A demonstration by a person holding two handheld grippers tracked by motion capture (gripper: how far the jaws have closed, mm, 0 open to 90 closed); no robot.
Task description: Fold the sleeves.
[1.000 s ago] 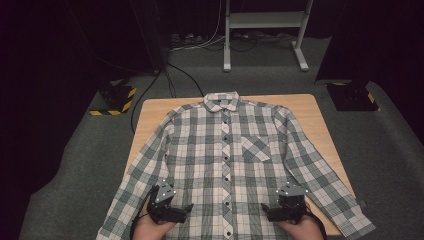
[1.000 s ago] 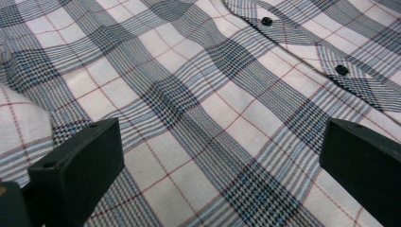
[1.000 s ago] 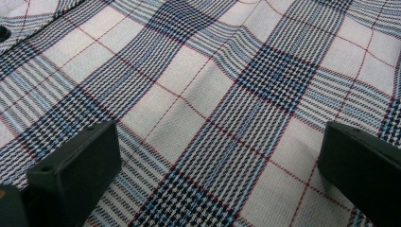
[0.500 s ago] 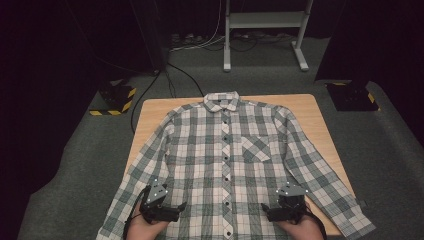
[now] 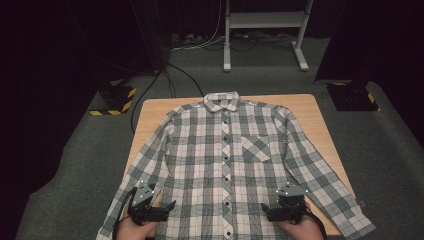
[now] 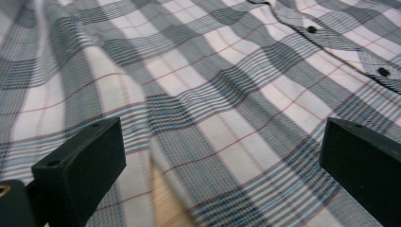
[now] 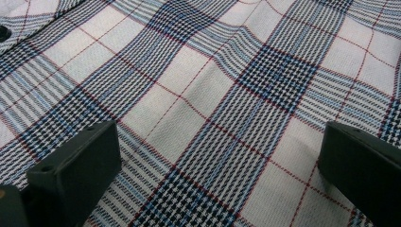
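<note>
Shirt: the plaid shirt (image 5: 227, 165) is lying flat and buttoned, front up, across the middle of the high view on the wooden tabletop (image 5: 310, 107).
Axis: its long axis is running from the collar (image 5: 222, 100) at centre frame down to the hem at the bottom edge; the collar is pointing away from the person, and the sleeves are slanting toward the lower corners.
Left claw: the left claw (image 5: 167, 207) is sitting at the lower left of the frame, over the hem beside the left sleeve, jaws spread wide and gripping nothing.
Right claw: the right claw (image 5: 265, 214) is sitting at the lower right over the hem, jaws likewise wide apart, with bare cloth between them.
Risk, left: in the left gripper view a strip of tabletop is showing under a loose fabric edge (image 6: 163, 163); closing there is likely to be catching one layer only, or a fold.
Risk, both: uneven grips could be skewing the hem and dragging the shirt crooked.
</note>
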